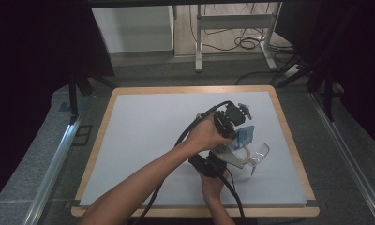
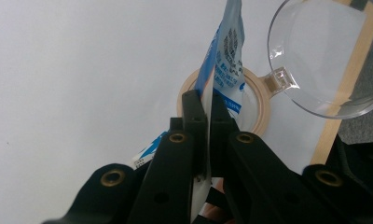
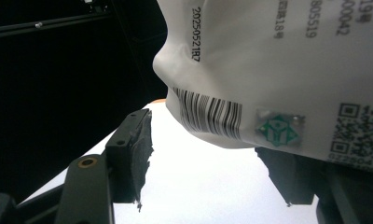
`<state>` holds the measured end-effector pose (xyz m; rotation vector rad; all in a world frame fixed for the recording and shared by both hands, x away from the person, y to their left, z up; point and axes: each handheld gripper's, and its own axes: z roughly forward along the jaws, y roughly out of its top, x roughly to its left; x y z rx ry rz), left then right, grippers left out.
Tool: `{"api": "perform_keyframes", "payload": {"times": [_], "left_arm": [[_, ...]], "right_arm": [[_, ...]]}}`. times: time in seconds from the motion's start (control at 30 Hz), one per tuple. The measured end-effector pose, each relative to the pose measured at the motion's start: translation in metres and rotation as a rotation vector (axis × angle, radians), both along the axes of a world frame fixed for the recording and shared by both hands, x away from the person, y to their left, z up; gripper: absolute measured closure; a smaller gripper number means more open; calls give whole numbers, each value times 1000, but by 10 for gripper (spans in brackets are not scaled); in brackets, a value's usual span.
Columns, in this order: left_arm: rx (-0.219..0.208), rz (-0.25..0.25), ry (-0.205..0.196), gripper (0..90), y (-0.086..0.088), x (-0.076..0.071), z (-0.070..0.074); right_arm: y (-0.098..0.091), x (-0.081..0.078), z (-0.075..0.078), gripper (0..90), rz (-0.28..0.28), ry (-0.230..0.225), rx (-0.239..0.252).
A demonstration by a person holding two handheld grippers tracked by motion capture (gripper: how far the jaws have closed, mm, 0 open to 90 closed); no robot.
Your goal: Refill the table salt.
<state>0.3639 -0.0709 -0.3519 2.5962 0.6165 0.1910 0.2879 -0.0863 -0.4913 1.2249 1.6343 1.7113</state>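
A blue and white sachet hangs upright over a beige ring that has a clear round lid hinged to it, at the right of the table. My left gripper comes down from above and is shut on the sachet, with the ring and lid right under it. My right gripper sits low beside the ring. It is open, and the sachet's white back with its barcode hangs just above and between its jaws.
A pale grey mat covers the wood-edged table, whose right edge lies close to the lid. Cables trail from both grippers toward the front edge. A metal frame stands on the floor beyond the table.
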Motion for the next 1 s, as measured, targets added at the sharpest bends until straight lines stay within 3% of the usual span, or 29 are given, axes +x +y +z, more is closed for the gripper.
{"api": "perform_keyframes", "payload": {"times": [1.0], "left_arm": [[19,-8,-8,900,-4,-3,2]], "right_arm": [[-1,0,7,375,1,-15,19]]}}
